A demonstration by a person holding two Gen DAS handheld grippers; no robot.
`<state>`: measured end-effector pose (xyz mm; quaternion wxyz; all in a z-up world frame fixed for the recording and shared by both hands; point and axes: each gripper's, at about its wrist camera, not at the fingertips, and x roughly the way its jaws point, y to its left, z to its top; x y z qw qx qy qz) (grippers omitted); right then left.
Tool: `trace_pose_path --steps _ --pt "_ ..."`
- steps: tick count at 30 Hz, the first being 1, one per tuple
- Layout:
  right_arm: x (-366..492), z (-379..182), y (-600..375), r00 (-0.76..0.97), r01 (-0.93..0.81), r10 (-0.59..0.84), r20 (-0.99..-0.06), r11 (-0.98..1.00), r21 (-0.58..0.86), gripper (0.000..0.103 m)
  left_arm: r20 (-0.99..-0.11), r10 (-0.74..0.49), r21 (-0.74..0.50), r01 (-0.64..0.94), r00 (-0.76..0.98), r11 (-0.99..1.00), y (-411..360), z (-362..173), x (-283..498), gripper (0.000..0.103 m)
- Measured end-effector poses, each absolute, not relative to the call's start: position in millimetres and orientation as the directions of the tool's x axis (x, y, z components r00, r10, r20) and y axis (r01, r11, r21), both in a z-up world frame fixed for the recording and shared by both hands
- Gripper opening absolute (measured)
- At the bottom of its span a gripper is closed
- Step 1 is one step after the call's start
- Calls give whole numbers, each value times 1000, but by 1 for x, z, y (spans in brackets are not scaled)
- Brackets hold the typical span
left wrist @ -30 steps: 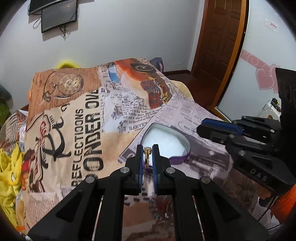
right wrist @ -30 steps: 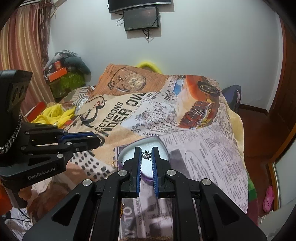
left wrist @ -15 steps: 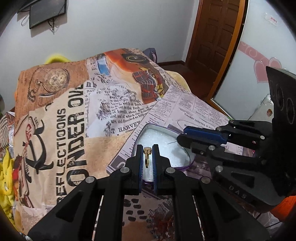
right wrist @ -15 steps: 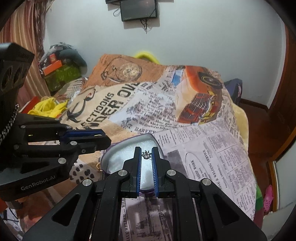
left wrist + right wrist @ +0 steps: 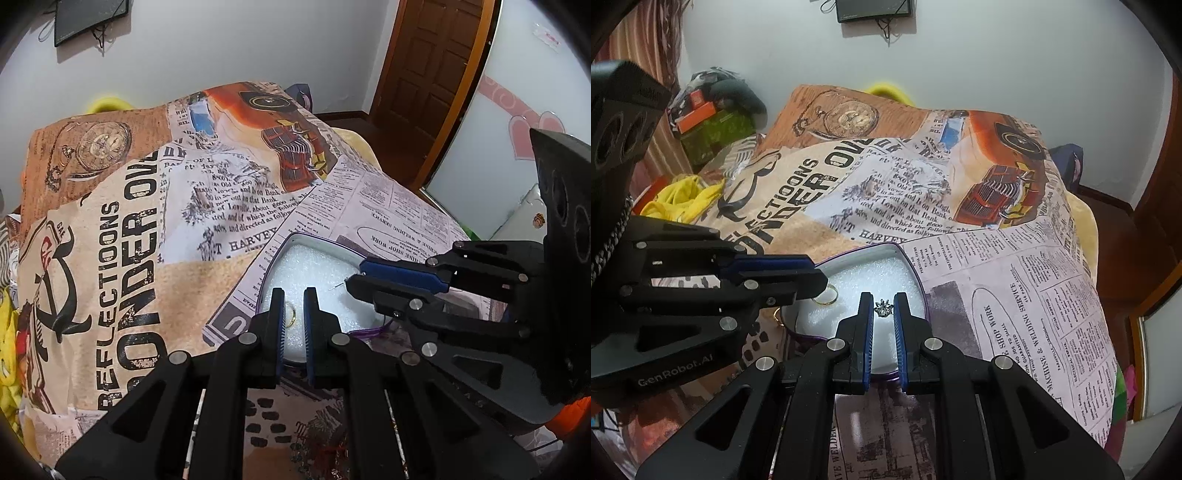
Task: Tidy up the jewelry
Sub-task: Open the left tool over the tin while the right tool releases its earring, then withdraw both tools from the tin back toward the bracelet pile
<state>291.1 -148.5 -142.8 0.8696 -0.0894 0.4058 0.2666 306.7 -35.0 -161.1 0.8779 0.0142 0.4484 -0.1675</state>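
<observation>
Gold ring (image 5: 291,316) half-hidden, pinched in left claw (image 5: 291,295), right claw (image 5: 883,299) clenching silver stud (image 5: 884,308)

Materials on the bed
Shiny gold metal ring (image 5: 291,316), rough white foam in box (image 5: 916,275), matt printed cloth bedspread (image 5: 147,236)

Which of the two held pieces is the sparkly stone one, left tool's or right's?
The right tool holds the silvery stone cluster piece. The left tool holds a plain gold ring, with no stones visible.
</observation>
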Motion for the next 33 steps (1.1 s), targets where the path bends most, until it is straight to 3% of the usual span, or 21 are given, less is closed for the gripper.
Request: trace_pose_path --steps 10,13,18,27,33 --pt "285 -135 -150 520 -527 377 -766 848 59 11 -783 -260 -110 285 565 952 -28 -145 290 10" --pt "280 -130 -151 533 -520 366 -763 853 46 13 -774 -250 -100 278 581 955 -26 -136 281 15" --pt "271 -117 -156 558 -507 365 -745 861 43 31 -747 -236 -84 264 622 961 -22 -118 263 32" --pt "242 -90 -161 607 -497 362 -708 867 18 31 -716 -210 -55 247 666 968 -16 -92 228 44" --pt "220 -78 -163 626 -492 360 -691 870 8 31 -721 -191 -46 229 666 972 -10 -88 205 45"
